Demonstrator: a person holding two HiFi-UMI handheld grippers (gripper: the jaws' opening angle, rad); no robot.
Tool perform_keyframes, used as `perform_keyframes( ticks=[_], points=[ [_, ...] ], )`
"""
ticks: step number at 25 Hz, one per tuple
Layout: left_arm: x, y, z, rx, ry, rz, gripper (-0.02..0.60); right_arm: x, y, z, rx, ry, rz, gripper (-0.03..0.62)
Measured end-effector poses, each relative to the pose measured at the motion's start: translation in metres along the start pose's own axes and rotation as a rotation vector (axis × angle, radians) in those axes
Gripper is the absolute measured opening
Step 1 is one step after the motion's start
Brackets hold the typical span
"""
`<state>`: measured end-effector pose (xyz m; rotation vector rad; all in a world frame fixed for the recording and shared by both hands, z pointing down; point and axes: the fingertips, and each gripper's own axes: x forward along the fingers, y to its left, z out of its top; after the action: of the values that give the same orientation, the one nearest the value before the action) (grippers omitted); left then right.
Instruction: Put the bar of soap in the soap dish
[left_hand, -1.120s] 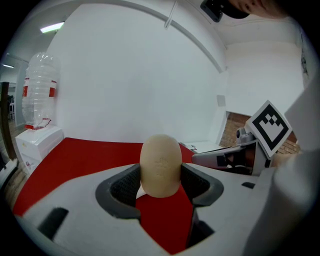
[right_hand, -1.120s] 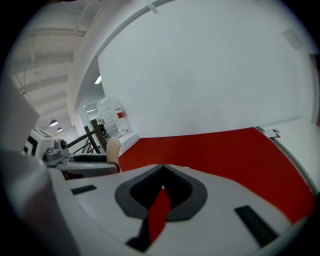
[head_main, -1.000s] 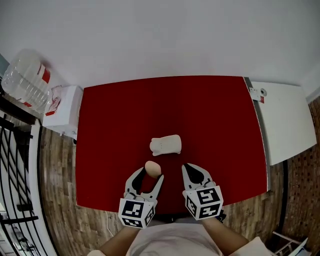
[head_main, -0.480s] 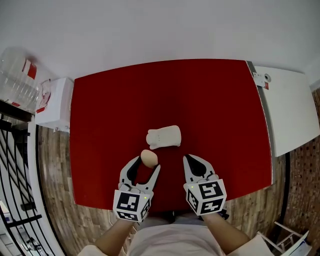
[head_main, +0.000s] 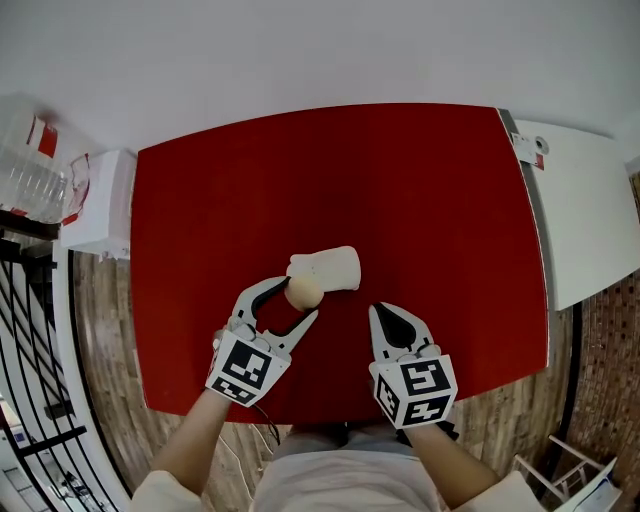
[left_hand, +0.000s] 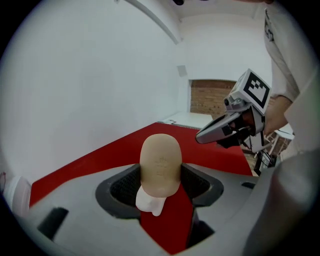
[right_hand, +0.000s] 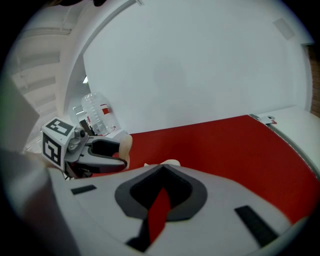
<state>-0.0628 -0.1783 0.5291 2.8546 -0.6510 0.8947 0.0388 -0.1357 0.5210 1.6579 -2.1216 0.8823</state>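
A tan oval bar of soap (head_main: 303, 292) (left_hand: 160, 162) sits between the jaws of my left gripper (head_main: 295, 299) (left_hand: 160, 182), which is shut on it just above the near left end of the soap dish. The cream soap dish (head_main: 325, 269) lies on the red table (head_main: 420, 210); in the left gripper view only a bit of the dish (left_hand: 150, 201) shows under the soap. My right gripper (head_main: 393, 322) (right_hand: 162, 175) hovers to the right of the dish with its tips together and nothing held. In the right gripper view the left gripper (right_hand: 107, 150) shows with the soap (right_hand: 125, 144).
A white cabinet top (head_main: 585, 210) adjoins the table's right edge. At the left stand a white box (head_main: 95, 200) and a clear plastic bottle (head_main: 35, 160). A black metal railing (head_main: 30, 350) runs along the wooden floor at the left.
My left gripper has carried the soap forward and to the right, up to the dish's near end. The right gripper has barely moved.
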Motion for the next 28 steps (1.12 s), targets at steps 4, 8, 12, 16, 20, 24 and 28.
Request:
perform_keyframes(
  ticks=[4, 8, 12, 16, 20, 24, 28],
  points=[
    [0.016, 0.0, -0.007, 0.114, 0.049, -0.112, 0.261, 0.004, -0.006, -0.003, 0.009, 0.006, -0.004, 0.003],
    [0.031, 0.006, -0.009, 0.221, 0.085, -0.171, 0.261, 0.008, -0.011, -0.004, 0.022, 0.005, -0.009, 0.003],
    [0.048, 0.007, -0.012, 0.273, 0.116, -0.236, 0.261, 0.011, -0.017, -0.006, 0.028, 0.008, -0.014, 0.003],
    [0.061, 0.006, -0.022, 0.288, 0.148, -0.286, 0.261, 0.013, -0.022, -0.01, 0.038, 0.013, -0.022, 0.003],
    [0.073, 0.004, -0.03, 0.288, 0.165, -0.315, 0.261, 0.015, -0.03, -0.013, 0.049, 0.018, -0.034, 0.003],
    [0.083, 0.001, -0.039, 0.298, 0.185, -0.339, 0.261, 0.019, -0.035, -0.015, 0.056, 0.017, -0.041, 0.003],
    [0.092, 0.0, -0.049, 0.304, 0.207, -0.355, 0.261, 0.021, -0.038, -0.018, 0.063, 0.019, -0.041, 0.003]
  ],
)
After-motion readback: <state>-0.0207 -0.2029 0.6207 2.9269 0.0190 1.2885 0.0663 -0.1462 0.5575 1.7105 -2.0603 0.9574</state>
